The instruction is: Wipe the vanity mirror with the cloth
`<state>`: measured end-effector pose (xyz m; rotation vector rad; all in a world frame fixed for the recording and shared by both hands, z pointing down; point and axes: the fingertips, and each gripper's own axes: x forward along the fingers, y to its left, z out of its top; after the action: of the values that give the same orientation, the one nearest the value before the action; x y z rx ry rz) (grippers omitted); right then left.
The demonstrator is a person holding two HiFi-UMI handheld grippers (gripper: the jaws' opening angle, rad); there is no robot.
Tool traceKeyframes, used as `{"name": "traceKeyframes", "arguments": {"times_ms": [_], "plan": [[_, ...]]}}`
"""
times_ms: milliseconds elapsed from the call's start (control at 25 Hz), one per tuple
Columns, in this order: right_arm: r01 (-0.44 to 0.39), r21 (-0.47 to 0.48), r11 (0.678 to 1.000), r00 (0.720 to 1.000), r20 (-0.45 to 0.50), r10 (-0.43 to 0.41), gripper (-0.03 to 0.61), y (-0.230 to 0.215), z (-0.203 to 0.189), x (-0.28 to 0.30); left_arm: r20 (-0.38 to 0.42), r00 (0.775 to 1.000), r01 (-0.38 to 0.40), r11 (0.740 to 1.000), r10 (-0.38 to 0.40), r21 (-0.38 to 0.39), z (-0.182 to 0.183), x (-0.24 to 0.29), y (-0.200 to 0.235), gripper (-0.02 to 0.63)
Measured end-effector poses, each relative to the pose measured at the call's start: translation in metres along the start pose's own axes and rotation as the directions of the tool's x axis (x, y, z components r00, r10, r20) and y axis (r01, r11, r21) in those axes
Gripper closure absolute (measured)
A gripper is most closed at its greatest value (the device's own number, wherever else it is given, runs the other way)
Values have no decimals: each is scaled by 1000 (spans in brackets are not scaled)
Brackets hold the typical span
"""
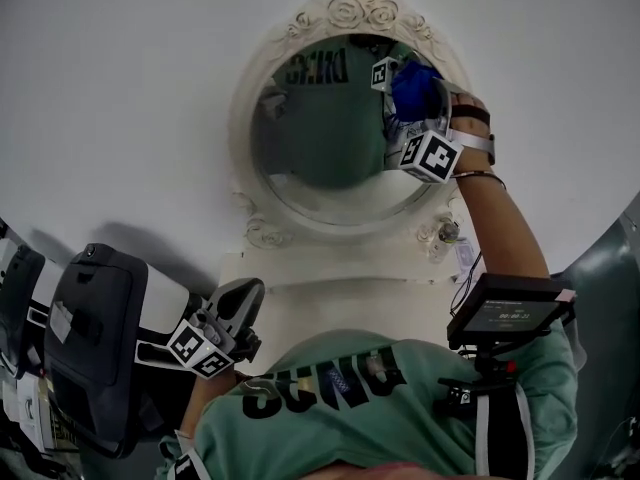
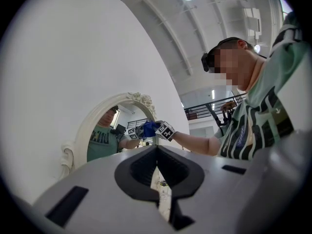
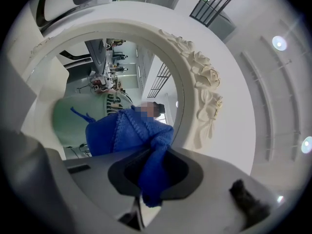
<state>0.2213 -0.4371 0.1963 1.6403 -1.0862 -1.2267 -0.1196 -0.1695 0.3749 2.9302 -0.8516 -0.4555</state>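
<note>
White wall, vanity mirror (image 1: 320, 138): your right gripper (image 3: 148, 177) fingers clamp the cloth (image 3: 126, 130) at two o'clock, wiping apparently underway; left gripper (image 2: 156, 155) fingers clenched, empty.

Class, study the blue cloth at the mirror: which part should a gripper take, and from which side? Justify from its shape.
I'd take the cloth by its narrow gathered tail, as the right gripper does, coming from the side away from the mirror. Being soft and knitted, it bunches; pinching one end leaves the wad ahead of the jaws, free to press the glass.
</note>
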Motion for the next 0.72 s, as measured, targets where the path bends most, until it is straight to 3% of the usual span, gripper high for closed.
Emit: {"name": "traceKeyframes", "arguments": {"times_ms": [160, 360, 520, 720], "plan": [[-40, -7, 999, 999, -19, 40, 528, 37, -17, -14, -37, 999, -1, 1000, 0, -29, -13, -1, -3, 604], [-186, 0, 982, 981, -60, 186, 529, 129, -48, -42, -99, 995, 14, 998, -21, -64, -29, 7, -9, 604], [-313, -6, 950, 945, -99, 311, 528, 214, -70, -71, -143, 989, 18, 995, -31, -96, -42, 12, -15, 603], [-461, -15, 887, 878, -153, 454, 528, 296, -92, -105, -194, 980, 8, 989, -37, -145, -64, 7, -24, 603]]}}
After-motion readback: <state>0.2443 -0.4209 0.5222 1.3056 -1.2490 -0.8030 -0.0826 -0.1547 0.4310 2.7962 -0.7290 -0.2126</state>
